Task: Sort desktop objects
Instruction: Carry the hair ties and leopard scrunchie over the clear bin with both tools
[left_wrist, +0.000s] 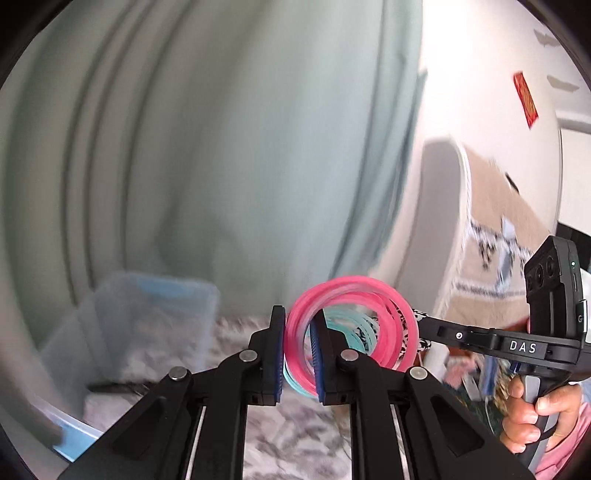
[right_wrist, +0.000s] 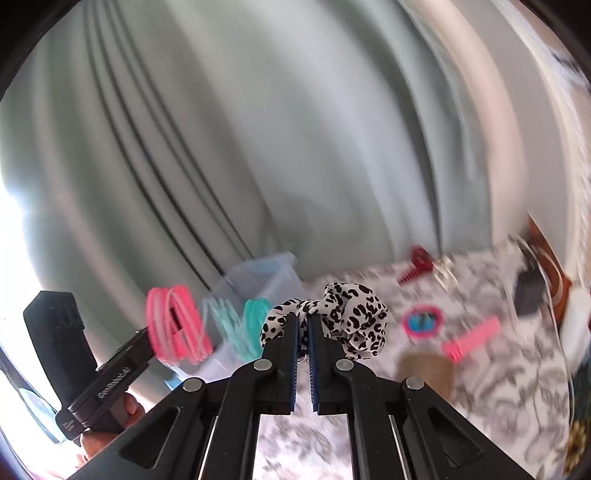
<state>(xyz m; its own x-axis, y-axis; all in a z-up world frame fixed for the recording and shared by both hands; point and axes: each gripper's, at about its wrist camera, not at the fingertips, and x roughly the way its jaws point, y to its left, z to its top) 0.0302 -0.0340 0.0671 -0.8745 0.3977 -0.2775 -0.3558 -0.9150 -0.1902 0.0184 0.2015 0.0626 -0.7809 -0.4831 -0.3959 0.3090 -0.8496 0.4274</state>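
Observation:
My left gripper (left_wrist: 300, 321) is shut on a bunch of thin pink and teal hair bands (left_wrist: 351, 291), which loop around its right finger and hang in the air. In the right wrist view the same hair bands (right_wrist: 177, 325) show blurred at the left, at the tip of the left gripper (right_wrist: 149, 341). My right gripper (right_wrist: 303, 319) is shut on a black-and-white leopard-print scrunchie (right_wrist: 354, 321), held above the marble-patterned table (right_wrist: 491, 373). The scrunchie (left_wrist: 421, 325) peeks out behind the bands in the left wrist view, at the right gripper's tip (left_wrist: 424, 321).
A clear plastic bin (left_wrist: 147, 325) stands at the table's back left by a pale green curtain (left_wrist: 221, 147). On the table lie a red hair claw (right_wrist: 415, 264), a pink comb (right_wrist: 472, 338), a pink-and-blue round item (right_wrist: 423, 321), a brown cylinder (right_wrist: 424, 369) and a dark box (right_wrist: 530, 295).

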